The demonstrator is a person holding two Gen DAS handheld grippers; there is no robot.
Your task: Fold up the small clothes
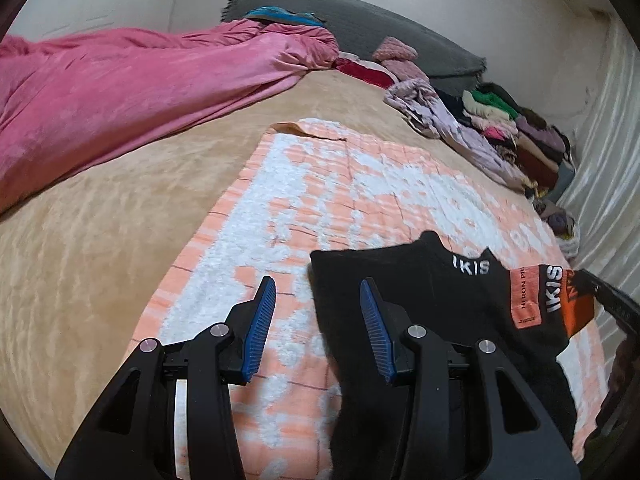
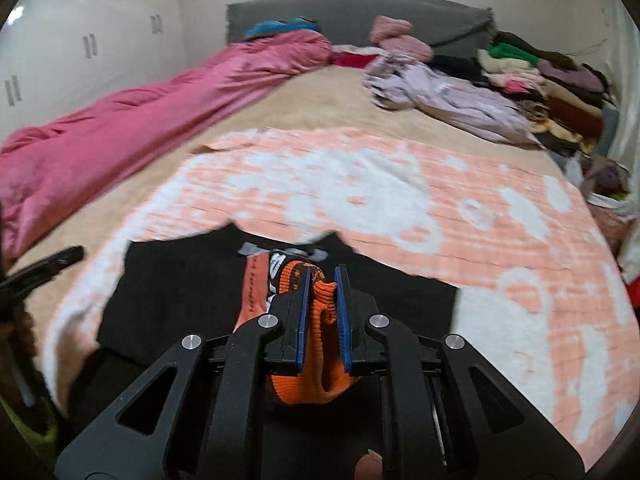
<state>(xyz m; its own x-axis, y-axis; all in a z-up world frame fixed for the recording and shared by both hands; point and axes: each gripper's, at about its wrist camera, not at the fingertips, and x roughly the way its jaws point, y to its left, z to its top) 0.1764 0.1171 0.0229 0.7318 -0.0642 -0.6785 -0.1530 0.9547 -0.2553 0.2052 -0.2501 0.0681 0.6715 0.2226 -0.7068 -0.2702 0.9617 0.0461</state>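
Note:
A black garment (image 1: 420, 280) with white lettering and an orange ribbed cuff (image 2: 325, 308) lies on an orange-and-white towel (image 1: 320, 184) spread over the bed. In the right wrist view my right gripper (image 2: 323, 270) is shut on that orange cuff, which bunches between the blue pads and is raised off the black cloth (image 2: 180, 284). My left gripper (image 1: 317, 282) is open above the garment's left edge, where the black cloth passes under the gap without touching either pad. The right gripper's dark body shows at the far right of the left wrist view.
A pink blanket (image 1: 120, 100) lies bunched along the bed's left side. A pile of mixed clothes (image 1: 500, 128) lines the far right by the curtain (image 1: 608, 152). A grey headboard (image 2: 360, 12) stands behind, with white wardrobe doors (image 2: 80, 52) at left. Beige bedcover (image 1: 100, 260) surrounds the towel.

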